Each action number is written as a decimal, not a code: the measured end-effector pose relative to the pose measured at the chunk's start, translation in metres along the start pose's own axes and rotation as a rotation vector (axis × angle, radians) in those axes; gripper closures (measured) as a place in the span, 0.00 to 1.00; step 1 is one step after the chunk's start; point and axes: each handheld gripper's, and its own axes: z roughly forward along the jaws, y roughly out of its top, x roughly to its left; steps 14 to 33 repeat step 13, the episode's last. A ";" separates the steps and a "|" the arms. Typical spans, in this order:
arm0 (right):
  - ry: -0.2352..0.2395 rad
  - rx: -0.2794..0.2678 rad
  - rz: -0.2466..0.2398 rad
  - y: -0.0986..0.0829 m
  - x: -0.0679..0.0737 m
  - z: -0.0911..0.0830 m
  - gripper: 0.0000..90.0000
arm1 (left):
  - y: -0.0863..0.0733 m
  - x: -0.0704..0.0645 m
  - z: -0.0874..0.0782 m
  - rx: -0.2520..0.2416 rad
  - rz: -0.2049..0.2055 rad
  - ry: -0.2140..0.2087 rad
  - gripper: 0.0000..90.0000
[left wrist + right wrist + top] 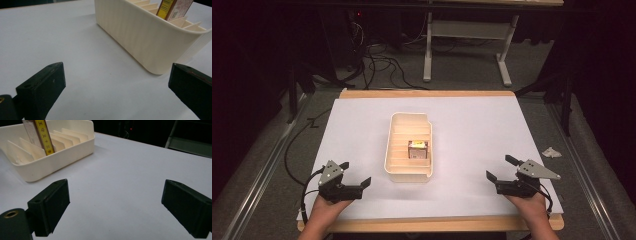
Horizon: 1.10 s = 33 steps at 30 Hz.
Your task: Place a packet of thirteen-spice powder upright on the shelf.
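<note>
Between two spread-jawed grippers, a cream slotted tray with one upright yellow-edged box.

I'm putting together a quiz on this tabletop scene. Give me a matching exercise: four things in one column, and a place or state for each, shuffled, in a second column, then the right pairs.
Things:
1. left gripper
2. right gripper
3. small box
4. cream tray

Places or states:
A. stands in a slot between dividers
B. open, near the table's right front corner
C. in the middle of the white sheet
D. open, near the table's left front corner

Pairs: 1-D, 2-B, 3-A, 4-C
</note>
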 end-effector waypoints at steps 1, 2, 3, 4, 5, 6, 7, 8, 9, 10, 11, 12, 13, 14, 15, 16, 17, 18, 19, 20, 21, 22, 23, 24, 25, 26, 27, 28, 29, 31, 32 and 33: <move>-0.005 0.001 0.013 0.000 -0.001 -0.001 0.09 | 0.000 0.000 0.000 0.000 -0.003 0.000 0.02; -0.007 -0.006 0.012 0.000 -0.003 -0.001 0.09 | 0.000 0.000 0.000 0.001 0.001 0.000 0.01; -0.011 -0.007 0.026 -0.001 -0.004 -0.001 0.09 | 0.000 0.000 0.000 0.001 0.001 0.000 0.01; -0.017 -0.008 0.031 -0.001 -0.005 -0.001 0.09 | 0.001 0.000 -0.002 -0.005 -0.001 -0.003 0.01; -0.019 -0.005 0.035 -0.002 -0.005 -0.001 0.09 | 0.002 0.000 -0.002 -0.010 -0.003 -0.003 0.01; -0.019 -0.005 0.035 -0.002 -0.005 -0.001 0.09 | 0.002 0.000 -0.002 -0.010 -0.003 -0.003 0.01; -0.020 -0.005 0.038 -0.002 -0.006 -0.001 0.09 | 0.003 0.000 -0.003 -0.014 -0.007 -0.004 0.01; -0.021 -0.009 0.037 -0.003 -0.006 -0.001 0.09 | 0.003 0.000 -0.003 -0.016 -0.009 -0.003 0.01; -0.022 -0.007 0.043 -0.003 -0.006 -0.002 0.10 | 0.003 0.001 -0.003 -0.016 -0.008 -0.003 0.01; -0.024 -0.007 0.046 -0.003 -0.007 -0.002 0.10 | 0.003 0.001 -0.003 -0.016 -0.008 -0.003 0.01; -0.024 -0.007 0.046 -0.003 -0.007 -0.002 0.10 | 0.004 0.001 -0.003 -0.015 -0.008 -0.004 0.01; -0.023 -0.009 0.044 -0.003 -0.007 -0.002 0.10 | 0.004 0.001 -0.003 -0.015 -0.008 -0.005 0.01; -0.023 -0.006 0.051 -0.003 -0.007 -0.003 0.10 | 0.003 0.001 -0.003 -0.015 -0.009 -0.006 0.01; -0.023 -0.006 0.051 -0.003 -0.007 -0.003 0.10 | 0.003 0.001 -0.003 -0.015 -0.009 -0.006 0.01; -0.023 -0.006 0.051 -0.003 -0.007 -0.003 0.10 | 0.003 0.001 -0.003 -0.015 -0.009 -0.006 0.01; -0.023 -0.006 0.051 -0.003 -0.007 -0.003 0.10 | 0.003 0.001 -0.003 -0.015 -0.009 -0.006 0.01; -0.023 -0.006 0.051 -0.003 -0.007 -0.003 0.10 | 0.003 0.001 -0.003 -0.015 -0.009 -0.006 0.01; -0.023 -0.006 0.051 -0.003 -0.007 -0.003 0.10 | 0.003 0.001 -0.003 -0.015 -0.009 -0.006 0.01; -0.023 -0.006 0.051 -0.003 -0.007 -0.003 0.10 | 0.003 0.001 -0.003 -0.015 -0.009 -0.006 0.01; -0.023 -0.006 0.051 -0.003 -0.007 -0.003 0.10 | 0.003 0.001 -0.003 -0.015 -0.009 -0.006 0.01; -0.023 -0.006 0.051 -0.003 -0.007 -0.003 0.10 | 0.003 0.001 -0.003 -0.015 -0.009 -0.006 0.01; -0.023 -0.006 0.051 -0.003 -0.007 -0.003 0.10 | 0.003 0.001 -0.003 -0.015 -0.009 -0.006 0.01; -0.023 -0.006 0.051 -0.003 -0.007 -0.003 0.10 | 0.003 0.001 -0.003 -0.015 -0.009 -0.006 0.01; -0.023 -0.006 0.051 -0.003 -0.007 -0.003 0.10 | 0.003 0.001 -0.003 -0.015 -0.009 -0.006 0.01; -0.023 -0.006 0.051 -0.003 -0.007 -0.003 0.10 | 0.003 0.001 -0.003 -0.015 -0.009 -0.006 0.01; -0.023 -0.006 0.051 -0.003 -0.007 -0.003 0.10 | 0.003 0.001 -0.003 -0.015 -0.009 -0.006 0.01; -0.023 -0.006 0.051 -0.003 -0.007 -0.003 0.10 | 0.003 0.001 -0.003 -0.015 -0.009 -0.006 0.01; -0.023 -0.006 0.051 -0.003 -0.007 -0.003 0.10 | 0.003 0.001 -0.003 -0.015 -0.009 -0.006 0.01; -0.023 -0.006 0.051 -0.003 -0.007 -0.003 0.10 | 0.003 0.001 -0.003 -0.015 -0.009 -0.006 0.01; -0.023 -0.006 0.051 -0.003 -0.007 -0.003 0.10 | 0.003 0.001 -0.003 -0.015 -0.009 -0.006 0.01; -0.023 -0.006 0.051 -0.003 -0.007 -0.003 0.10 | 0.003 0.001 -0.003 -0.015 -0.009 -0.006 0.01; -0.023 -0.006 0.051 -0.003 -0.007 -0.003 0.10 | 0.003 0.001 -0.003 -0.015 -0.009 -0.006 0.01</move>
